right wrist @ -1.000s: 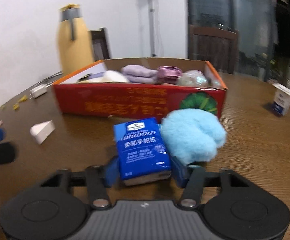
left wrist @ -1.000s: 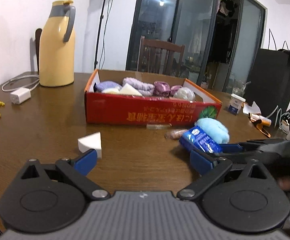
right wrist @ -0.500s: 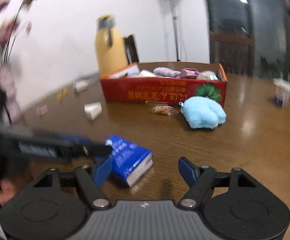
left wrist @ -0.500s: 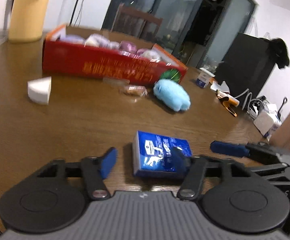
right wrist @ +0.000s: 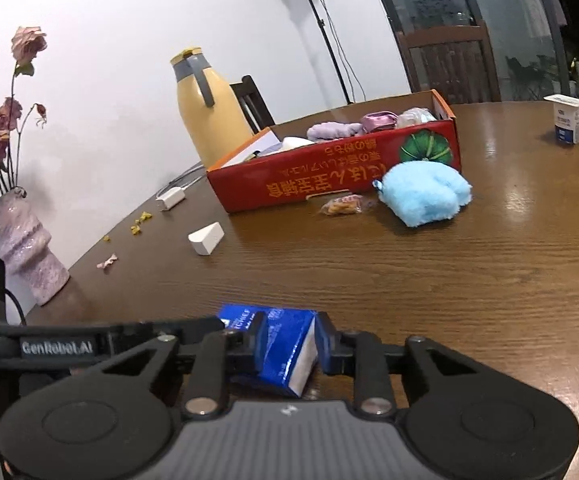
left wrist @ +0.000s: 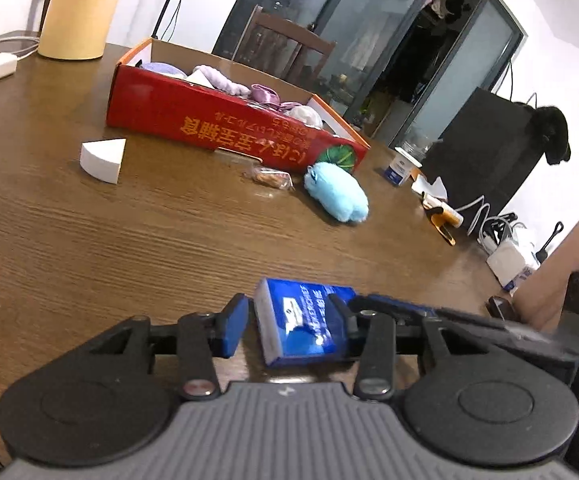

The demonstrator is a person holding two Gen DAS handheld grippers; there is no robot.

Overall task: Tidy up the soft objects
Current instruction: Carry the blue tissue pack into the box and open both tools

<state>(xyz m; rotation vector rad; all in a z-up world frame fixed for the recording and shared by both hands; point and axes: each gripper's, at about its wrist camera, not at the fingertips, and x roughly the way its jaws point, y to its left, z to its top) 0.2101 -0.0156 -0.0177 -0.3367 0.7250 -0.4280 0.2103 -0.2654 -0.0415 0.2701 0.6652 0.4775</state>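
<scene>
I count the job as partly done: the red box (right wrist: pixel 329 176) already holds several soft bundles, while the blue plush (right wrist: pixel 425 194), the white sponge wedge (right wrist: pixel 207 238) and the blue tissue pack (left wrist: pixel 305 330) are still out on the tabletop (left wrist: pixel 129 240). The pack sits close in front of me, between both sets of tongs. My left tongs (left wrist: pixel 289 326) are closing, one pad apparently touching the pack, the other just short. My right tongs (right wrist: pixel 289 344) are closing too, pads against its sides.
</scene>
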